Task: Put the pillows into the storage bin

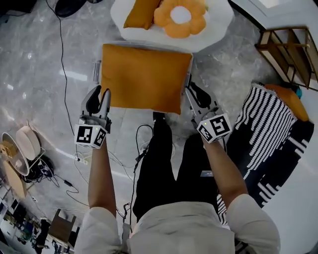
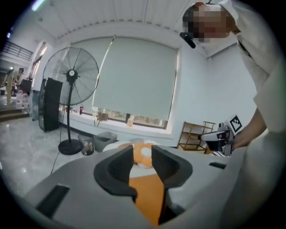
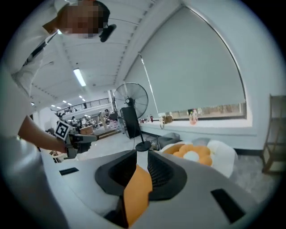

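Note:
A square orange pillow (image 1: 144, 77) hangs flat between my two grippers above the marble floor. My left gripper (image 1: 102, 98) is shut on its near left corner, and orange fabric (image 2: 147, 197) fills the gap between the jaws of that gripper (image 2: 142, 156). My right gripper (image 1: 191, 93) is shut on the near right corner, with an orange fold (image 3: 136, 192) pinched in its jaws (image 3: 142, 163). Pale rim pieces (image 1: 97, 69) that look like the storage bin show under the pillow's left and right edges; the rest is hidden. A flower-shaped orange pillow (image 1: 180, 17) and another orange pillow (image 1: 140, 14) lie beyond.
The flower pillow rests on a white round cushion seat (image 1: 213, 30). A black-and-white striped pillow (image 1: 263, 129) lies on the floor at the right, beside a wooden shelf (image 1: 290, 49). Cables (image 1: 64, 99) run along the floor at the left. A standing fan (image 2: 71, 89) is further off.

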Motion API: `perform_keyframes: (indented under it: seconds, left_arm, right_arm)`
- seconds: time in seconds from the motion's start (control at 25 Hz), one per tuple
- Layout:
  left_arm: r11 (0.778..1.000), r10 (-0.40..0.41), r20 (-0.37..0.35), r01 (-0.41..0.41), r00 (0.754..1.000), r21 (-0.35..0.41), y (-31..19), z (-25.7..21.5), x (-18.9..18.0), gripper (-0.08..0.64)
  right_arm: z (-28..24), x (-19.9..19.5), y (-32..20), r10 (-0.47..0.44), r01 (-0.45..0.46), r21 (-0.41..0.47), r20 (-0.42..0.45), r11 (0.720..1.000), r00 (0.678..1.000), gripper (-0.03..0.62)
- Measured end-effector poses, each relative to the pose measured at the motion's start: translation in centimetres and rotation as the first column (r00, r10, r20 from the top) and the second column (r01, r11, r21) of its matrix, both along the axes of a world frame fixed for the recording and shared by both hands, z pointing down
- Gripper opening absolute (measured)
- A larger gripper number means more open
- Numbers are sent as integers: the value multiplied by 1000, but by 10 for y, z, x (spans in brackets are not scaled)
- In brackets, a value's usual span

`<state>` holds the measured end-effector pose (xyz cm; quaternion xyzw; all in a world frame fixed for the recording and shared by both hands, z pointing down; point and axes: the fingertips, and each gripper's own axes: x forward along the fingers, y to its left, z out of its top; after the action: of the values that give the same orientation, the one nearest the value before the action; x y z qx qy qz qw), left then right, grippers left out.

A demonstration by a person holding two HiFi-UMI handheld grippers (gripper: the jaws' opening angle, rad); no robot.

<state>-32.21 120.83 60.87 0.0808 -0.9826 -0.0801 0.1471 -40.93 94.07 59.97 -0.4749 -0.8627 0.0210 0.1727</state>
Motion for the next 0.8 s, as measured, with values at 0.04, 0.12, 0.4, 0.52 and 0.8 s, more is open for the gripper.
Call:
perform_keyframes:
  seconds: [0.04,0.12,0.4,0.52,0.8]
  left_arm:
    - [1000,-10,40,10,999,-7,-3,-26,0,130]
    - [999,-37,120,39,992,-12,-8,-78,2,120]
    - [993,-101,345,117,933,-28,-35,-241,32,61]
    - [988,-116,402,147,909,-48,-55,-294,52,32]
    - [977,-129,425,188,896,-101,-112,-373,129,12]
  right_arm:
    - [-25,1,0,-9,9,-1,47,1000,999,97]
    - [-75,4,-4,-11,14,-20,123,1000,992,93]
    - [-234,15,-38,18,23,-160,253,987,967,60]
    - [-295,30,-69,19,49,-179,358,983,934,52]
    - [-397,87,-144,64,56,-256,437,965,897,46]
